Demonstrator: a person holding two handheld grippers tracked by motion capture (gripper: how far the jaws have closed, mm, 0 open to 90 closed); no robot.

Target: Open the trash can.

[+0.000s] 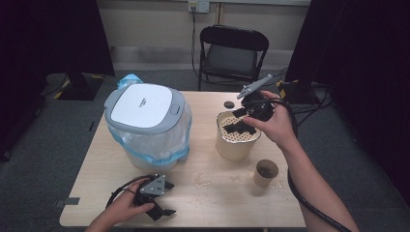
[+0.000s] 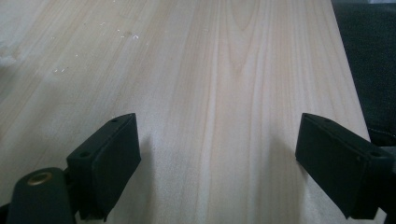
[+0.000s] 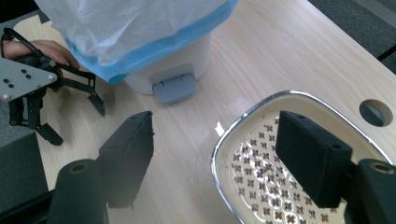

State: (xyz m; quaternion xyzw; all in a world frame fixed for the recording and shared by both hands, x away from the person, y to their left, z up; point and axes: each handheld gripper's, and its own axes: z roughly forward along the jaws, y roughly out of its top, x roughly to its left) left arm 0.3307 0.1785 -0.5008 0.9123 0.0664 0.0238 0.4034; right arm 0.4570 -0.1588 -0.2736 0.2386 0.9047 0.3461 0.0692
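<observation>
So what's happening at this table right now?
A person works at a wooden table with a gripper in each hand. The right gripper hovers, jaws open, over the perforated top of a cream container, one jaw above the lid and one beyond its rim, gripping nothing. The left gripper rests open near the table's front edge. A lidded bin with a plastic liner and a small cardboard cup stand nearby, with crumbs scattered between them.

Small dark logo on the bin lid [image 1: 143,102], too blurred to read
</observation>
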